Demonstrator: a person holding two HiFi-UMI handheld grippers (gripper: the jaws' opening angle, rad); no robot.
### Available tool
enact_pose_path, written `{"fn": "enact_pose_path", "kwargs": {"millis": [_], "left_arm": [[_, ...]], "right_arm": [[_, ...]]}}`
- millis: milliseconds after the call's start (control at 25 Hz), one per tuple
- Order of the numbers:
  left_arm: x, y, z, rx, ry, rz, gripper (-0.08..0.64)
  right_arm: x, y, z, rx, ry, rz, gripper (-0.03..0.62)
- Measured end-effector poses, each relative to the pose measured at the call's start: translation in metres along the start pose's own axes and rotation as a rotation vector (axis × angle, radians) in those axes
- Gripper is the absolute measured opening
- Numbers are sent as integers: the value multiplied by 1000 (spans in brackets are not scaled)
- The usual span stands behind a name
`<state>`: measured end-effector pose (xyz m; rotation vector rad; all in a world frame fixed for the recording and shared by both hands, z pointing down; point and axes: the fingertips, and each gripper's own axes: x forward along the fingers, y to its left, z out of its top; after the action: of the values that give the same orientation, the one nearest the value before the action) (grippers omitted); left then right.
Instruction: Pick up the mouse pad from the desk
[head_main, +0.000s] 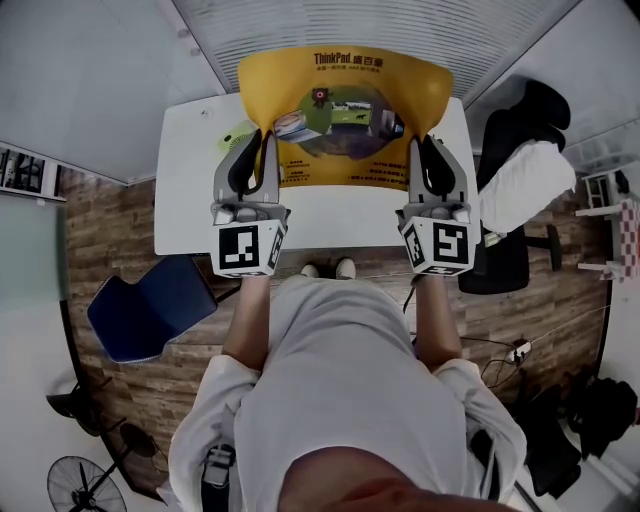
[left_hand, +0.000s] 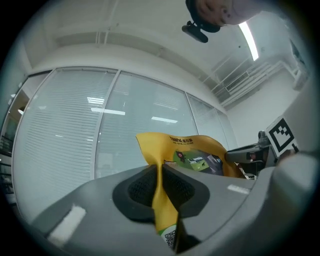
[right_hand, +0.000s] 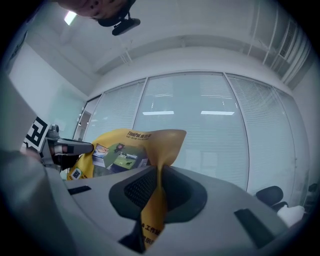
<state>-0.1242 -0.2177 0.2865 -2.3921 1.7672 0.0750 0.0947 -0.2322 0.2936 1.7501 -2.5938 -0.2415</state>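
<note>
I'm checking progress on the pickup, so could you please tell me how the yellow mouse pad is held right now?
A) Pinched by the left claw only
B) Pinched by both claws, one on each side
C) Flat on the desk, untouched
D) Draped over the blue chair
B: the left claw and the right claw each close on a side edge of the yellow mouse pad, holding it up off the white desk.

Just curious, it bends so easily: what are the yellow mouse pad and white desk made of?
The mouse pad looks a thin, flexible printed sheet, probably soft plastic or rubber: it curls where pinched. The desk: smooth white top, likely laminate.
</note>
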Motion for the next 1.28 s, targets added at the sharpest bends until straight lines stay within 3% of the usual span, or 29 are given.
{"fn": "enact_pose_path", "kwargs": {"millis": [440, 640, 840, 1280], "left_arm": [[-11, 5, 52, 39, -111, 11, 35], [-15, 4, 67, 71, -135, 29, 37], [-23, 3, 71, 78, -139, 46, 37], [-30, -11, 66, 92, -140, 53, 38]], "right_arm": [[-14, 7, 58, -86, -146, -25, 46], [-17, 5, 73, -71, -174, -25, 48], [-23, 7, 74, -19, -159, 14, 44], [-32, 3, 63, -1, -154, 31, 40]]}}
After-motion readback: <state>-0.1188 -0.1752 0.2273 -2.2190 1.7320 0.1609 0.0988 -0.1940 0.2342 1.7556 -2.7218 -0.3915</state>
